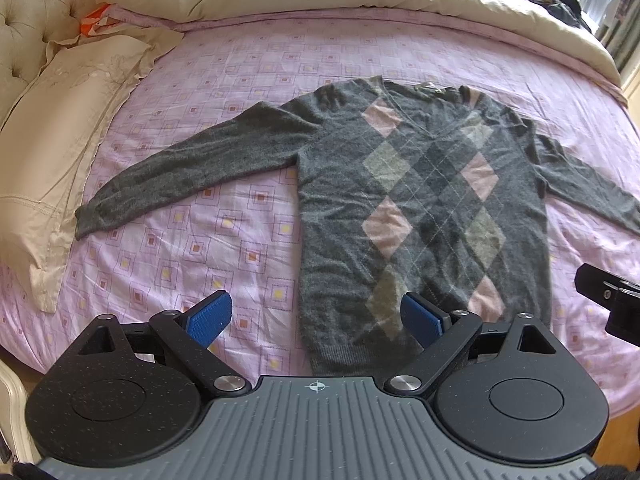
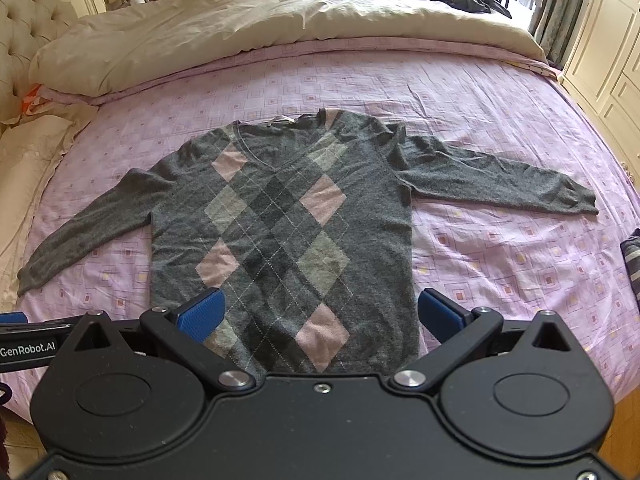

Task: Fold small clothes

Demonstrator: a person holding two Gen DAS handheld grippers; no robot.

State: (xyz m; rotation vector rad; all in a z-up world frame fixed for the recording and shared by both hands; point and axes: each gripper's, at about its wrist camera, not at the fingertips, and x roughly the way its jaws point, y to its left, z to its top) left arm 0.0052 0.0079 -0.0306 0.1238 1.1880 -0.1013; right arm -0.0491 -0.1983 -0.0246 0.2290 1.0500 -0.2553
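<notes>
The sweater (image 2: 280, 216) lies flat and face up in the middle of the bed (image 2: 500, 92), neck toward the far edge where the duvet (image 2: 240, 12) is heaped, hem at the near edge just in front of you. Both sleeves are spread out to the sides: the left sleeve (image 1: 192, 164) angles down toward the pillow (image 1: 60, 128) at the bed's left edge, the right sleeve (image 2: 500, 180) runs toward the right edge.

Your left claw (image 1: 316, 316) is spread wide and holds nothing; it hovers over the hem's left corner. Your right claw (image 2: 320, 316) is likewise wide apart and empty, over the hem's right half. Nothing is folded yet, so the first fold is likely the step in hand.

Start with a sleeve, I would judge. Take the left cuff with the left claw, pinch only the top layer of knit and none of the sheet, then carry it across the chest so the sleeve lies straight over the argyle. Do the same with the right cuff. Keep the lift low; the fuzzy knit looks soft and may stretch or drag the body askew if you pull hard.

For the hem fold, grip both corners at once and move both claws together toward the neck, so the edges stay square.
</notes>
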